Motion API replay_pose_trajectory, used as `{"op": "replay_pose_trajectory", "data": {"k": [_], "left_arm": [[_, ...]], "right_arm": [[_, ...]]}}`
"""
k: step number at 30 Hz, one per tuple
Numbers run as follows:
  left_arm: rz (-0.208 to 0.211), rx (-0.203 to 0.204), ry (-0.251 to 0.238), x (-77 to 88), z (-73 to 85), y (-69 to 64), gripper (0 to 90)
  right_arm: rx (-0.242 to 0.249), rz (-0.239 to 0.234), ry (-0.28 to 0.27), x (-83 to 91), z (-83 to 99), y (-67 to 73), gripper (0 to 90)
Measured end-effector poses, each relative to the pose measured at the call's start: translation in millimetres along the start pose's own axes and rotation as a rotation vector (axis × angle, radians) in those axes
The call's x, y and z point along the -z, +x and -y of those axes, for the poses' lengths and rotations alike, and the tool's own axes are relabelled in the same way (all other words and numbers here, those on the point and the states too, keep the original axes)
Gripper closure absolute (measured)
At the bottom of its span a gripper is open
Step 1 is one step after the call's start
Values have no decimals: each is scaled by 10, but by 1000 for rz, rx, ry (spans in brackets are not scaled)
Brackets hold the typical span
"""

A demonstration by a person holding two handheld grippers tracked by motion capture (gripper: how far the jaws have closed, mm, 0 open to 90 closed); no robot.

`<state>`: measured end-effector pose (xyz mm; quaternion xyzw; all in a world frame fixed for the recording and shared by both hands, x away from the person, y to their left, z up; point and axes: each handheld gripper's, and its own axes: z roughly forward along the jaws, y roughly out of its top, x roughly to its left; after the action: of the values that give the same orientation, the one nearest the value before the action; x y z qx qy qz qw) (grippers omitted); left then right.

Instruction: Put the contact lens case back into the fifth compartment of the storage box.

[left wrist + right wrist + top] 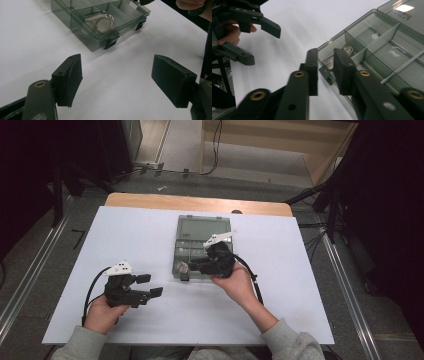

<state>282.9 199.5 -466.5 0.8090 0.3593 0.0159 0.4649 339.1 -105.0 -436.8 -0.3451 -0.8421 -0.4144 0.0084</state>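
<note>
I am holding my left gripper (148, 285) wide at lower left, my right gripper (325, 72) nearly closed, empty, beside the organizer box (186, 251) at centre.

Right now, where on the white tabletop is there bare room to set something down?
The far left, between the compartment box and the table's left edge, is bare. So is the right side beyond the right gripper, and the near strip between both hands. It is crowded at the box's near edge and around the left gripper.

A white-topped wooden table (150, 240) stands on grey floor (30, 245), cables (216, 145) behind.
</note>
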Motion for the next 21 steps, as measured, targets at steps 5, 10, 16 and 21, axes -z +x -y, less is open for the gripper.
{"op": "replay_pose_trajectory", "data": {"k": [5,10,16,21], "left_arm": [[-9,3,0,21,19,-4,252],[-17,10,0,48,48,-5,252],[-26,15,-2,81,78,-6,253],[-31,21,-4,105,99,-8,252]], "right_arm": [[-1,-6,19,-75,-11,-55,878],[-1,-8,42,-152,-39,-78,879],[1,-8,48,-214,-64,-102,879],[0,-8,58,-268,-81,-117,878]]}}
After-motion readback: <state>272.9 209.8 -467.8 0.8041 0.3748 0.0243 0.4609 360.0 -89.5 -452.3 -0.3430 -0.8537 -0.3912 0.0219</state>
